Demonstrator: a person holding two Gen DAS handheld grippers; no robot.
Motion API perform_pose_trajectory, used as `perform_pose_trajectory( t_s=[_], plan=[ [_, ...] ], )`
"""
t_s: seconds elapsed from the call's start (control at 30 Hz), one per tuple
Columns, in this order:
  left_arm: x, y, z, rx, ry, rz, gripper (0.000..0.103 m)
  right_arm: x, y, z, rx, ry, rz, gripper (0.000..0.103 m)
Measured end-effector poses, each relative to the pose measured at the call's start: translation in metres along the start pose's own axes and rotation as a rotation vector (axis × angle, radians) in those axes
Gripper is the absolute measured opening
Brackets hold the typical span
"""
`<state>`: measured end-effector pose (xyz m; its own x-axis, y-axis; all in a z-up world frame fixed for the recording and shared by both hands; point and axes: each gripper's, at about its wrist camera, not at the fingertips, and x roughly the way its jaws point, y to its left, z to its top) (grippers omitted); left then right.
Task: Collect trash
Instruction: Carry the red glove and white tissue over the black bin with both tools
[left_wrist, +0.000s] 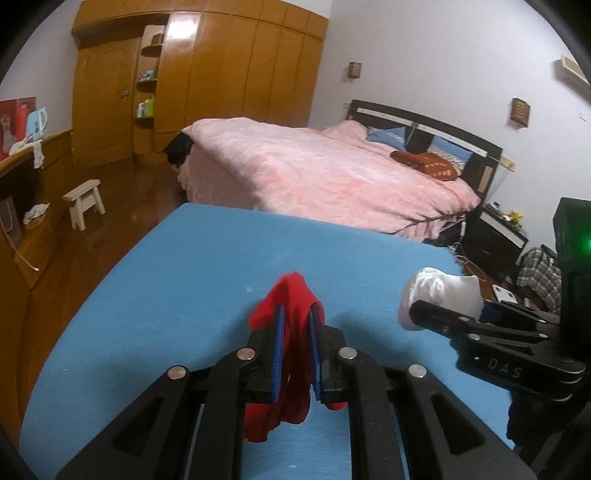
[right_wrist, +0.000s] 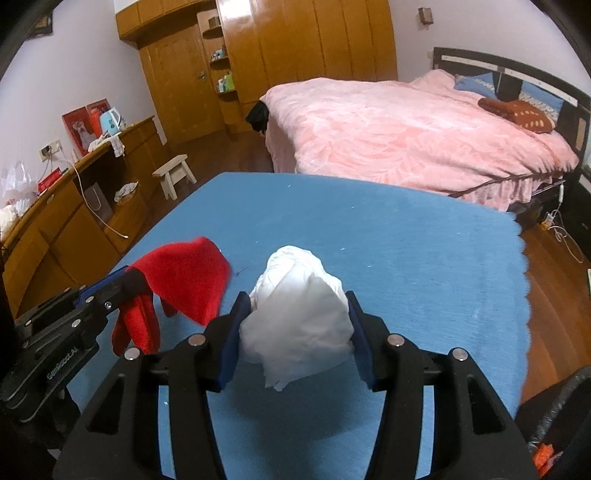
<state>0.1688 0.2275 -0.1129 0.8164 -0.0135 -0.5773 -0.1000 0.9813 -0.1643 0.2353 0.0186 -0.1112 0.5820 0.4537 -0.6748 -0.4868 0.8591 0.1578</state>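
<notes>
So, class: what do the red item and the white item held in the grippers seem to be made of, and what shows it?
Red item: looks like soft matte cloth; it droops in limp folds between the left gripper's pads.

White item: probably thin crumpled paper or tissue, possibly light fabric; it is wrinkled, bunched and faintly translucent at the top.

From my left wrist camera, the red cloth (left_wrist: 291, 354) is partly hidden by my left gripper (left_wrist: 295, 332), whose pads cover its middle, and my right gripper (left_wrist: 424, 314) is cut off at the picture's right edge, so only one finger shows against the white wad (left_wrist: 439, 291). From the right wrist camera, the far side of that wad (right_wrist: 299, 321) is hidden. The small things on the wardrobe shelves (right_wrist: 223, 81) are too small to tell, and the dark bin (right_wrist: 561, 424) is cut off at the lower right corner.
</notes>
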Motion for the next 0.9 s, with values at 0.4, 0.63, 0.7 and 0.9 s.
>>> perform_pose_trajectory(
  t_s=[0.4, 0.63, 0.7, 0.9],
  plan=[
    [-0.031, -0.049, 0.011, 0.034, -0.046, -0.099, 0.013, -0.057, -0.024, 0.001, 0.031, -0.07, -0.034, 0.05],
    [-0.043, -0.081, 0.011, 0.067, -0.044, -0.14, 0.013, -0.092, -0.041, -0.01, 0.055, -0.1, -0.065, 0.05],
    [-0.045, -0.09, 0.01, 0.074, -0.04, -0.154, 0.013, -0.103, -0.046, -0.014, 0.063, -0.112, -0.075, 0.05],
    [-0.054, -0.123, 0.005, 0.115, -0.037, -0.211, 0.013, -0.132, -0.063, -0.028, 0.089, -0.134, -0.111, 0.05]
  ],
)
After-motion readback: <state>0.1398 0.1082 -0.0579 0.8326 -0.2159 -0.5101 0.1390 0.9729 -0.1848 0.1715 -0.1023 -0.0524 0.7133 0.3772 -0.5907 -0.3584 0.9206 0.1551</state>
